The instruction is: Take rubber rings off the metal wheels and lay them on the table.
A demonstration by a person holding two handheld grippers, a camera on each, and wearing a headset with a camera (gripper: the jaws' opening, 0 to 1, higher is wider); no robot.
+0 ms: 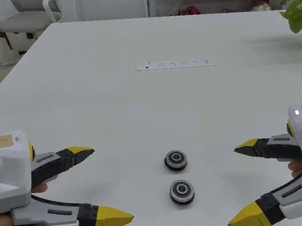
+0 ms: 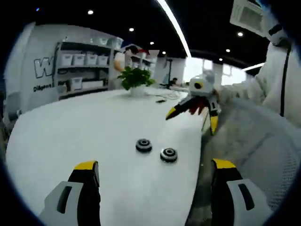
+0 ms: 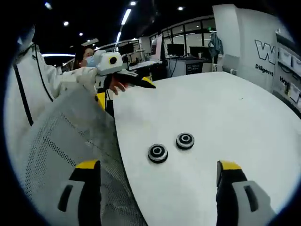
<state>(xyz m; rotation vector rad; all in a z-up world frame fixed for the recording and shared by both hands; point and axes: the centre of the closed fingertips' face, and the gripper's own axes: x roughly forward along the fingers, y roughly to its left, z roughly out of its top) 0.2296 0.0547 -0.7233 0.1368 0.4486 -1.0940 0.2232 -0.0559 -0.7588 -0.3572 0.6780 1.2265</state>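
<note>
Two small metal wheels with black rubber rings lie flat on the white table [image 1: 110,96]: a far wheel [image 1: 175,160] and a near wheel [image 1: 182,191]. My left gripper [image 1: 111,184] is open, to the left of them, with nothing between its yellow-tipped jaws. My right gripper [image 1: 233,187] is open on their right, also holding nothing. In the left gripper view, the far wheel [image 2: 143,145] and near wheel [image 2: 169,155] lie ahead of the left gripper [image 2: 154,165]. The right gripper view shows the near wheel [image 3: 157,153] and far wheel [image 3: 185,141] ahead of the right gripper [image 3: 158,165].
A white power strip [image 1: 177,63] lies further back on the table. A green plant [image 1: 299,1] stands at the far right edge. An office chair [image 1: 24,18] and shelves stand behind the table. The wheels sit near the front table edge.
</note>
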